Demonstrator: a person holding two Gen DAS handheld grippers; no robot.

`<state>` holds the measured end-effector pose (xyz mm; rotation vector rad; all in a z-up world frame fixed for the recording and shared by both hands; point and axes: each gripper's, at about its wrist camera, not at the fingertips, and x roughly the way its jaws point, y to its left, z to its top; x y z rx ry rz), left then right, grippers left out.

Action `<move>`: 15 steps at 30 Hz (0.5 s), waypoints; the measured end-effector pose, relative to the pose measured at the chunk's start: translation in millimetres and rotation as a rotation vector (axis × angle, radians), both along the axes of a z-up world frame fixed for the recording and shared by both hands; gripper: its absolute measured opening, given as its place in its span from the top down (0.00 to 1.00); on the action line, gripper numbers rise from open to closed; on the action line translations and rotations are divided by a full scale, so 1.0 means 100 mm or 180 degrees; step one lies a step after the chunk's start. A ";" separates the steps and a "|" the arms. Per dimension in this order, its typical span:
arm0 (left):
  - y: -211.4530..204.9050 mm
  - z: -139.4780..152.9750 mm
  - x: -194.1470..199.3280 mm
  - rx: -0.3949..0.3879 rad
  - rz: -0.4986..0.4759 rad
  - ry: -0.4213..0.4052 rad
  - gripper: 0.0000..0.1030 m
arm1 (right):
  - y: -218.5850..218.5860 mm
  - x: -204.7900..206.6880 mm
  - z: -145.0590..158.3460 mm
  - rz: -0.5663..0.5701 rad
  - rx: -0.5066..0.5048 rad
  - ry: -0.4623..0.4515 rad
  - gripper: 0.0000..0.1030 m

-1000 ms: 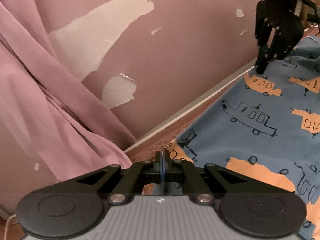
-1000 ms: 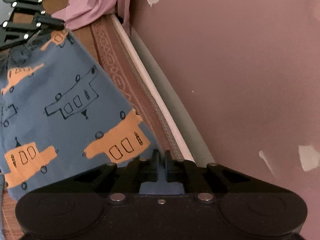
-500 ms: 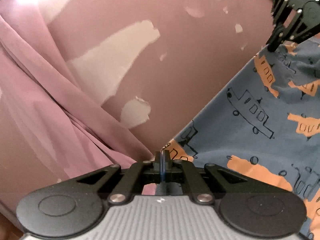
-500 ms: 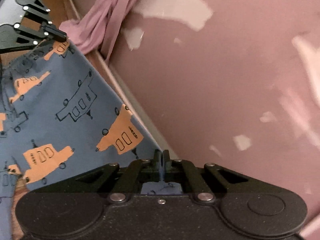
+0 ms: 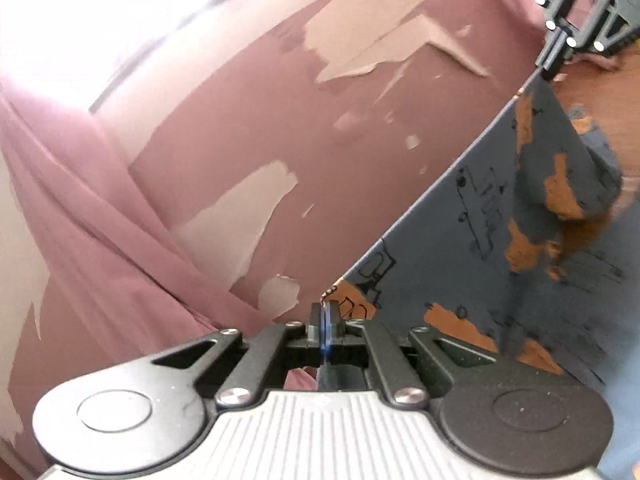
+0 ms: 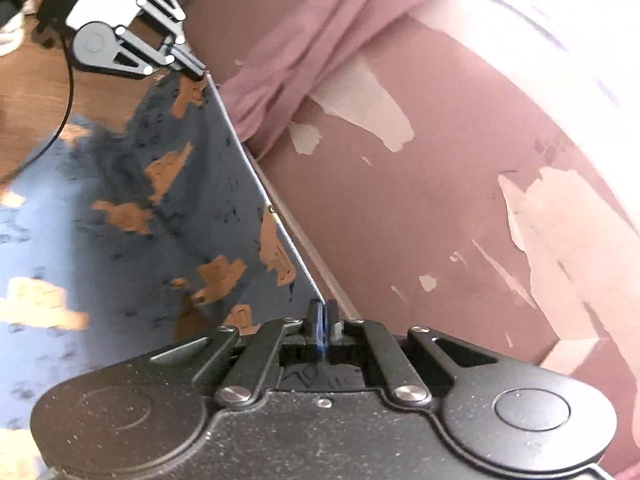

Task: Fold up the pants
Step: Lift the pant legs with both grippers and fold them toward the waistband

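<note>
Left gripper point(image 5: 327, 310) and right gripper point(image 6: 322, 310) both clamped on pants point(image 5: 460, 248) | top edge taut, lower centre to upper right | curtain point(image 5: 100, 208) left, peeling wall point(image 5: 240, 120) close behind

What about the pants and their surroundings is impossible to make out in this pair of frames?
- Pants: waistband or leg end? Both views cut them off at the frame edge.
- Print on the pants: motion-blurred in the right wrist view.
- Cloth pinched in the left gripper and right gripper: hidden by the fingers.
- Window area beside the curtain: overexposed in both views.
</note>
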<state>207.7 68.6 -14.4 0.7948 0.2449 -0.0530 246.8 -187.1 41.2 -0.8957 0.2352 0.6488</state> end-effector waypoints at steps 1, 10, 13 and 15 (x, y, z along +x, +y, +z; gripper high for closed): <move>-0.02 -0.01 -0.11 0.0037 -0.0047 0.0026 1.00 | -0.01 -0.12 -0.01 -0.0008 -0.0015 -0.0009 1.00; -0.13 -0.40 -0.69 0.0363 -0.0270 0.0617 1.00 | 0.12 -1.21 -0.59 0.0225 -0.0595 0.0033 1.00; -0.15 -0.53 -0.75 0.0430 -0.0318 0.0878 1.00 | 0.18 -1.39 -0.81 0.0269 -0.0653 0.0206 1.00; -0.15 -0.60 -0.76 0.0496 -0.0337 0.0985 1.00 | 0.21 -1.46 -0.92 0.0281 -0.0673 0.0287 1.00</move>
